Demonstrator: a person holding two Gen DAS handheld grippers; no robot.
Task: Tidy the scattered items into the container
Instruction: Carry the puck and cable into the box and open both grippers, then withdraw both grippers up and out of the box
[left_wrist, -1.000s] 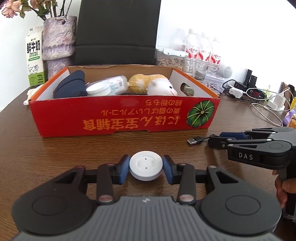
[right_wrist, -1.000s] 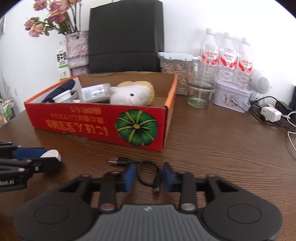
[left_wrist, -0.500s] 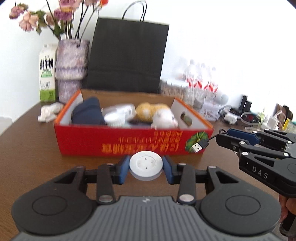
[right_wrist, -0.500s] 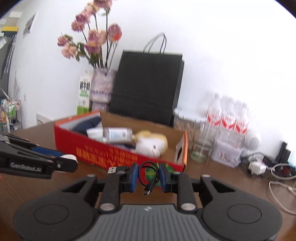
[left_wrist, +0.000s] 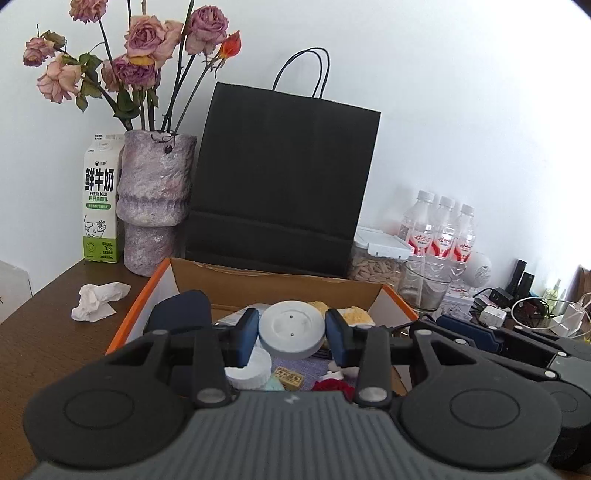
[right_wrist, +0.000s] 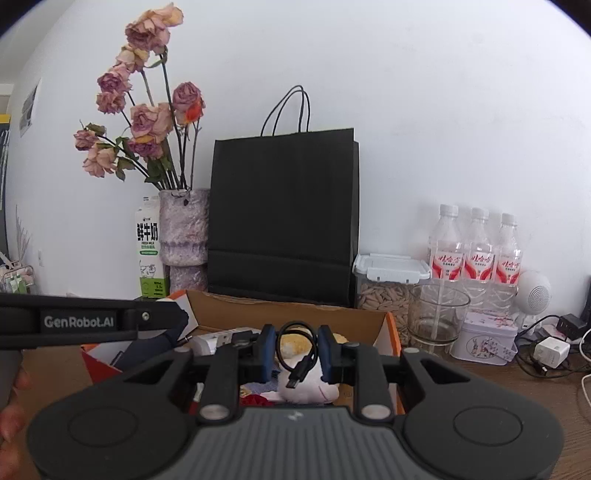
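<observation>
My left gripper (left_wrist: 290, 334) is shut on a round white puck (left_wrist: 291, 329) and holds it above the open cardboard box (left_wrist: 280, 286). My right gripper (right_wrist: 297, 350) is shut on a looped black USB cable (right_wrist: 300, 354) and holds it over the same box (right_wrist: 295, 308), above a white plush toy (right_wrist: 308, 386). The box holds a dark blue item (left_wrist: 183, 312), a white round lid (left_wrist: 249, 367), a yellow plush and small bits. The right gripper shows at the right of the left wrist view (left_wrist: 480, 338); the left one crosses the left of the right wrist view (right_wrist: 88, 321).
Behind the box stand a black paper bag (left_wrist: 284, 184), a vase of dried roses (left_wrist: 155, 199) and a milk carton (left_wrist: 100, 199). A crumpled tissue (left_wrist: 98, 300) lies left of the box. To the right are a seed jar (right_wrist: 386, 288), a glass (right_wrist: 437, 314), water bottles (right_wrist: 476, 247) and cables (right_wrist: 550, 350).
Both grippers have risen from table height and moved forward over the box, carrying the puck and the cable. The box's red front wall has dropped out of view below them.
</observation>
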